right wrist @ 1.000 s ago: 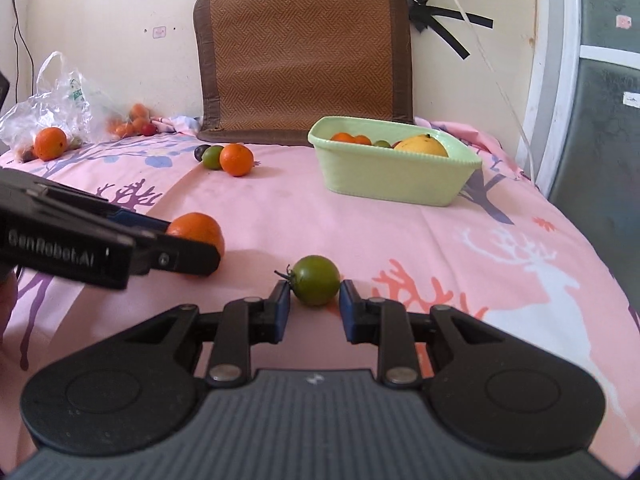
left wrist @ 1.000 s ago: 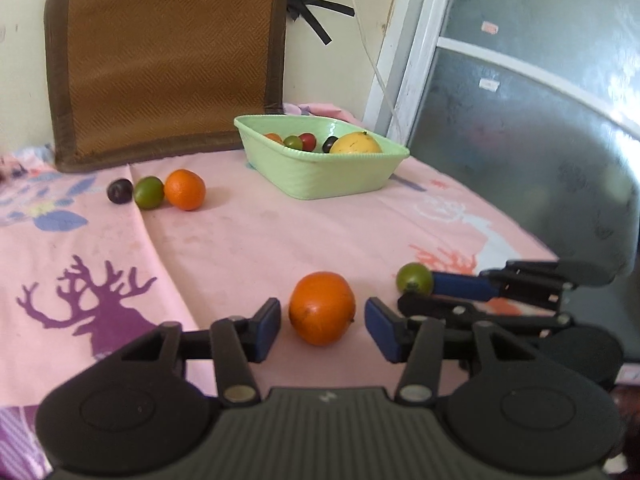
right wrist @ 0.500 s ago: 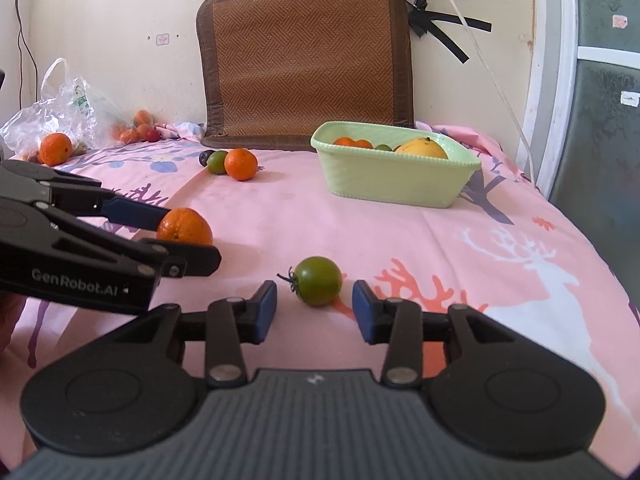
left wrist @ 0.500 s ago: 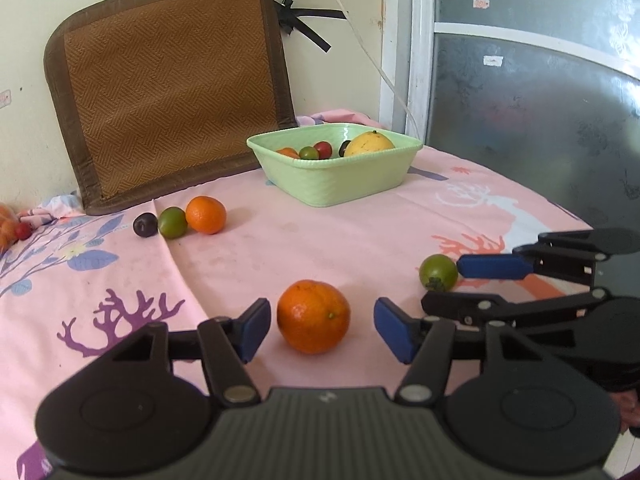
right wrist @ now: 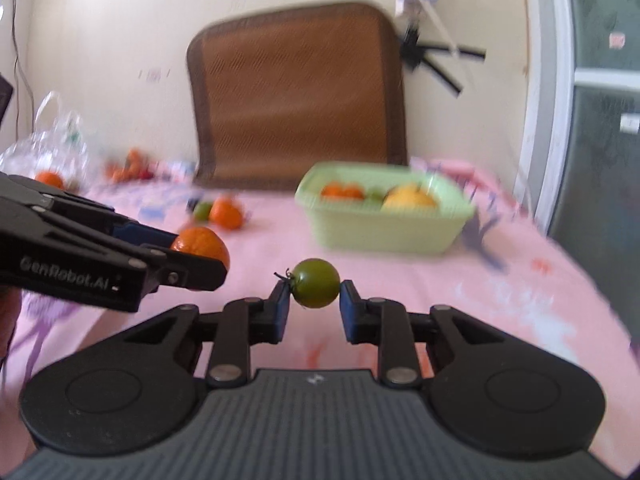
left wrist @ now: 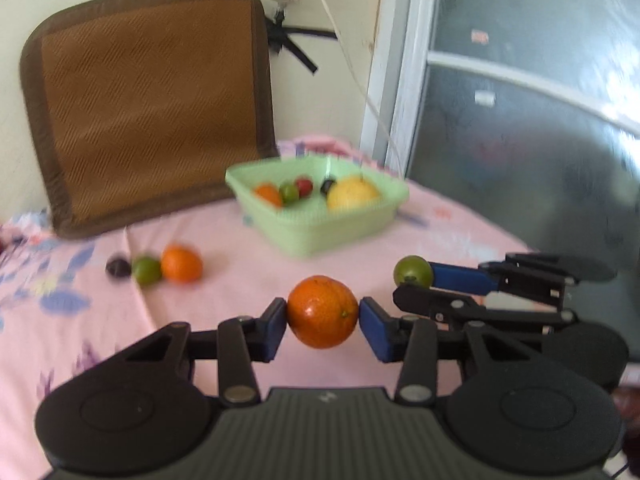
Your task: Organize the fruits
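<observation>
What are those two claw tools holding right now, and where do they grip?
The left gripper is closing on a round orange fruit across its sides; the right gripper is closing on a small green tomato across its sides.

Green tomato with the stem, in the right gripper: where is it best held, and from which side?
Across its round middle, approaching level from the near side, as the right gripper does: its jaws are closing on the green tomato, one pad on each flank. The stem juts toward the left pad, so I would keep the pads just below it. The left gripper takes its orange likewise.
</observation>
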{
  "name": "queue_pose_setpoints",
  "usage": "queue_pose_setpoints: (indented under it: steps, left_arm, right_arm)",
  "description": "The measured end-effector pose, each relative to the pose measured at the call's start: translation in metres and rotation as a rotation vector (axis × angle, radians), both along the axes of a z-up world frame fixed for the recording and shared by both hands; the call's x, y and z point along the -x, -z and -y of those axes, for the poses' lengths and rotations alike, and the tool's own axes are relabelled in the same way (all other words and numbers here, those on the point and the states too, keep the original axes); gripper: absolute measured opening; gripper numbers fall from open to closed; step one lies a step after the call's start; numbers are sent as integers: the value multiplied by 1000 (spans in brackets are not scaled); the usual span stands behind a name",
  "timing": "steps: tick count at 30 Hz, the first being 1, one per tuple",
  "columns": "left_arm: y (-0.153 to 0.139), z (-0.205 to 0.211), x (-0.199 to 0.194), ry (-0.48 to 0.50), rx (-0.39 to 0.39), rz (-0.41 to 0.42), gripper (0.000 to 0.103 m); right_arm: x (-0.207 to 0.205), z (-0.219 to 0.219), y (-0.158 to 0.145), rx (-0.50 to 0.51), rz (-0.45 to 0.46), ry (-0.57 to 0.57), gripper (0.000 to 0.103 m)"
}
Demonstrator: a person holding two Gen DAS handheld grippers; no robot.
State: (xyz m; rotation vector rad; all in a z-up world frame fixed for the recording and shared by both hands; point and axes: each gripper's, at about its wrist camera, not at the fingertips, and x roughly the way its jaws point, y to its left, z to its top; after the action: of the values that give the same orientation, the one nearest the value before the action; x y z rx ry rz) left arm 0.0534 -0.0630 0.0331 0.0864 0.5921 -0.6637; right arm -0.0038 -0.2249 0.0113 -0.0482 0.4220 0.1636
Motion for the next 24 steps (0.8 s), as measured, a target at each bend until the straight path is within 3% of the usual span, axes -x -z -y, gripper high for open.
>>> queue_pose_setpoints:
  steps: [5, 12, 14, 17, 24]
  left_arm:
    - [-22, 23, -58, 6, 53, -8, 41]
    - [-13, 49, -122, -11, 41, -79, 41]
    - [-8, 54, -128, -11, 30, -85, 41]
    - [-3, 57, -130, -9, 29, -69, 42]
    - [-12, 11, -110, -95, 133, -31, 43]
  right_arm:
    - [-43, 6, -16, 14, 85, 27, 30]
    - [-94, 6, -9, 19, 54, 43, 30]
    - [-97, 7, -6, 4, 47, 46, 32]
    - [-95, 7, -5, 21, 72, 62, 49]
    - [-85, 16, -7, -16, 111, 71, 49]
